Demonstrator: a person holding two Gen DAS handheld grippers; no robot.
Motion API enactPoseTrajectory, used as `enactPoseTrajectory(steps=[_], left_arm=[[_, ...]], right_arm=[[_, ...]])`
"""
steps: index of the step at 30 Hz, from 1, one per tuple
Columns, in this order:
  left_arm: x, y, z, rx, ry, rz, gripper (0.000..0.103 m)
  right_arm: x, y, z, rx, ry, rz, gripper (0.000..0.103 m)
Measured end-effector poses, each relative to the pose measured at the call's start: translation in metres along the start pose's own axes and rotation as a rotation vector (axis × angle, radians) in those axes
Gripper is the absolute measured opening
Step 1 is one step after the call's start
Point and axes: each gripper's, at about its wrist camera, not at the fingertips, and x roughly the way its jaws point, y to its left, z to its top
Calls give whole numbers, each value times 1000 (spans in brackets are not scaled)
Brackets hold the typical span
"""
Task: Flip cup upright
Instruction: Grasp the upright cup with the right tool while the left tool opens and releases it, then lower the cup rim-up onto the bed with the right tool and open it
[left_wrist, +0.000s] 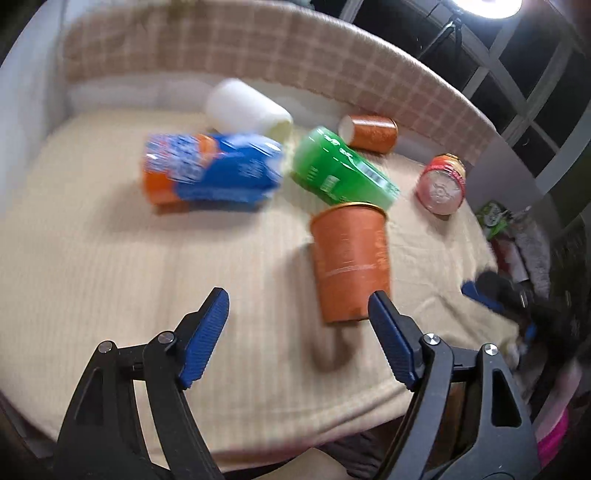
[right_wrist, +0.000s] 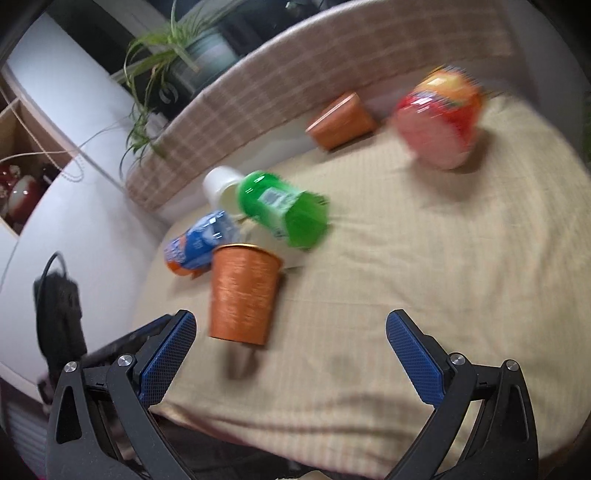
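An orange cup (left_wrist: 351, 262) stands upright, rim up, on the beige cloth, just ahead of my left gripper (left_wrist: 297, 306), which is open and empty. The cup also shows in the right wrist view (right_wrist: 242, 295), ahead and left of my right gripper (right_wrist: 291, 332), also open and empty. A second orange cup (left_wrist: 369, 133) lies on its side at the back; it also shows in the right wrist view (right_wrist: 341, 120). Both views are blurred by motion.
A blue-and-orange can (left_wrist: 210, 173), a green can (left_wrist: 343, 170), a white cup (left_wrist: 247, 107) and a red can (left_wrist: 441, 184) lie on the cloth. A checked cushion edge (left_wrist: 295, 48) runs behind. The table front edge (right_wrist: 332, 443) is near. A plant (right_wrist: 166, 48) stands beyond.
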Motion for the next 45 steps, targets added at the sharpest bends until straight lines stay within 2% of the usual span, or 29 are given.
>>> enactPoseTrajectory(steps=[5, 8, 14, 21, 26, 27, 35, 45], left_arm=[[-30, 10, -15, 50, -73, 83, 80], [-43, 17, -22, 47, -95, 94, 80], [-55, 18, -33, 60, -111, 92, 80], [-64, 3, -39, 107, -140, 103, 80], [-69, -4, -41, 130, -163, 109, 80], [-69, -5, -41, 131, -164, 108, 80], [-69, 0, -40, 110, -167, 112, 80], [-65, 5, -41, 94, -158, 113, 80]], right_arm=[[44, 5, 19, 61, 130, 72, 102], [60, 11, 28, 76, 171, 112, 102], [88, 20, 37, 67, 256, 114, 101], [109, 28, 40, 34, 317, 90, 89], [112, 30, 40, 5, 337, 85, 71], [113, 30, 40, 4, 339, 85, 67], [108, 33, 38, -11, 307, 86, 66], [70, 49, 33, -194, 95, 39, 66]])
